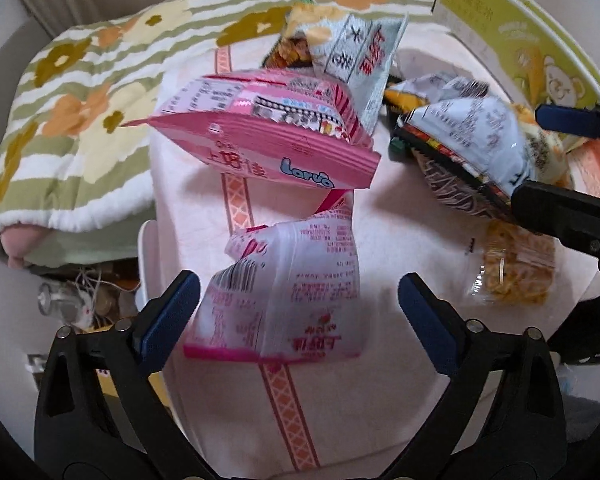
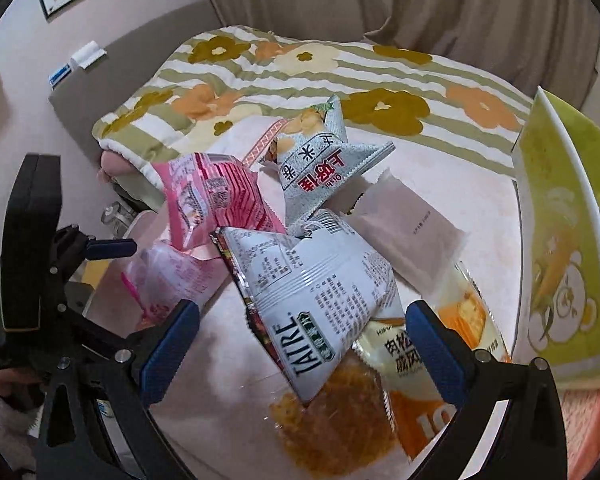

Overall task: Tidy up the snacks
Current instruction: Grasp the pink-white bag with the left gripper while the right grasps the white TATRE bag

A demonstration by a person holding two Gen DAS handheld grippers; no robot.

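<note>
Jaws of the left gripper (image 1: 298,308) are spread wide around a white-pink packet (image 1: 288,284), pads apart from it. Right gripper (image 2: 302,340) is likewise held open, straddling a silver bag (image 2: 320,292), nothing gripped. Pink bag (image 1: 268,136) and grey rice-cracker bag (image 2: 320,164) are heaped behind on the pale cloth (image 1: 204,360). Yellow-green box (image 2: 560,240) is seen at right.

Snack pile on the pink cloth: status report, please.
Left gripper open, astride white-pink packet. Right gripper open over TAIRE bag. Snacks overlap; nothing held.
</note>
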